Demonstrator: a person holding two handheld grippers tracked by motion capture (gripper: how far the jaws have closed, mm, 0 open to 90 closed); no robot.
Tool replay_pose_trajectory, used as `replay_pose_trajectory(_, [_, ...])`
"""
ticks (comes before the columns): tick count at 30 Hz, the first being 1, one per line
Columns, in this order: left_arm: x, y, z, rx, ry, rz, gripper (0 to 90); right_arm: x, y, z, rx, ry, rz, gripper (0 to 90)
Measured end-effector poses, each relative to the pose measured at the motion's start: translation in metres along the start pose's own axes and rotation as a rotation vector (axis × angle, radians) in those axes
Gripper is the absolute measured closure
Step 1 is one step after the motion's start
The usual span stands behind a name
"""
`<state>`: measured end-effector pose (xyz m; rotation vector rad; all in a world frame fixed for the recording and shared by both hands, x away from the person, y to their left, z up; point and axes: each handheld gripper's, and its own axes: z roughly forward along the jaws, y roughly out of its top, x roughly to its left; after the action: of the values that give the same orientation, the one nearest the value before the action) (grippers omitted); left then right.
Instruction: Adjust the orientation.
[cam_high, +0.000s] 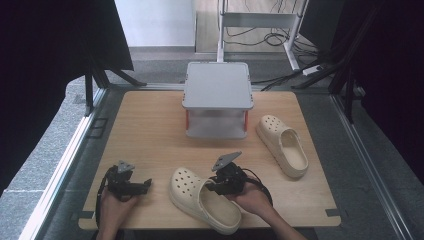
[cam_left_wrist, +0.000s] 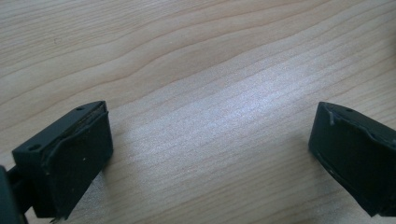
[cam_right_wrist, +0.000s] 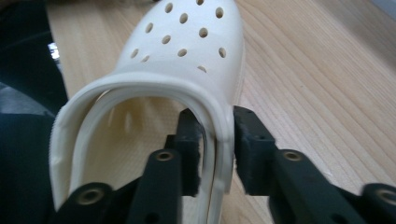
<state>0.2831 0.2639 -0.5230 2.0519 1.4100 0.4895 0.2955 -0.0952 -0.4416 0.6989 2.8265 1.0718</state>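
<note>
Straddling the side wall of the near clog (cam_high: 202, 199), your right tongs (cam_right_wrist: 217, 144) have 1 jaw inside the opening and 1 outside; a slim gap shows at the pads, so the rim sits between them without being clamped. That clog lies on the table (cam_high: 150, 130) by its near edge, toe toward the far-left. Your left tongs (cam_left_wrist: 210, 154) rest near the near-left corner, jaws wide apart over bare wood. A 2nd clog (cam_high: 282, 145) lies toward the right edge, beside the grey rack (cam_high: 217, 97).

Near clog (cam_high: 202, 199) left of far clog (cam_high: 283, 145); rack (cam_high: 217, 98) behind.
</note>
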Motion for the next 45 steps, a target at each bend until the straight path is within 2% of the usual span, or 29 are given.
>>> replay_pose_trajectory(1, [0.0,0.0,0.0,-0.001,-0.001,0.0,0.0,0.0,0.001,-0.002,-0.002,-0.007,-0.003,61.5])
replay_pose_trajectory(2, [0.0,0.0,0.0,-0.001,-0.001,0.0,0.0,0.0,0.001,-0.002,-0.002,-0.007,-0.003,61.5])
replay_pose_trajectory(3, [0.0,0.0,0.0,0.0,-0.002,0.0,0.0,0.0,0.001,-0.004,0.001,-0.007,-0.009,56.3])
replay_pose_trajectory(4, [0.0,0.0,0.0,0.0,-0.002,0.0,0.0,-0.001,0.002,-0.008,0.003,-0.01,-0.013,47.0])
replay_pose_trajectory(5, [0.0,0.0,0.0,0.0,-0.002,0.0,0.0,-0.001,0.002,-0.008,0.003,-0.01,-0.013,47.0])
replay_pose_trajectory(6, [0.0,0.0,0.0,-0.002,-0.002,0.001,0.0,-0.004,0.001,-0.014,-0.004,-0.021,0.006,40.5])
replay_pose_trajectory(8, [0.0,0.0,0.0,0.0,-0.001,0.001,0.0,-0.008,0.001,-0.02,-0.015,-0.012,0.027,36.2])
replay_pose_trajectory(12, [0.0,0.0,0.0,-0.002,-0.002,0.0,0.0,-0.016,-0.003,-0.03,-0.034,-0.037,0.046,29.2])
replay_pose_trajectory(15, [0.0,0.0,0.0,-0.002,-0.002,0.0,0.0,-0.021,-0.006,-0.033,-0.033,-0.048,0.055,27.3])
replay_pose_trajectory(19, [0.0,0.0,0.0,-0.001,-0.002,0.0,0.0,-0.031,-0.01,-0.036,-0.011,-0.098,0.068,19.8])
replay_pose_trajectory(29, [0.0,0.0,0.0,-0.001,-0.002,0.0,0.0,-0.051,-0.02,-0.046,0.009,-0.138,0.121,15.8])
replay_pose_trajectory(37, [0.0,0.0,0.0,-0.002,-0.002,0.0,0.0,-0.069,-0.035,-0.064,0.019,-0.185,0.153,13.5])
replay_pose_trajectory(41, [0.0,0.0,0.0,-0.001,0.0,0.0,0.0,-0.078,-0.043,-0.073,0.026,-0.211,0.151,12.3])
replay_pose_trajectory(44, [0.0,0.0,0.0,-0.002,-0.002,0.0,0.0,-0.082,-0.046,-0.077,0.03,-0.227,0.166,11.5])
replay_pose_trajectory(45, [0.0,0.0,0.0,-0.001,0.0,0.0,0.0,-0.087,-0.051,-0.081,0.026,-0.237,0.179,10.8])
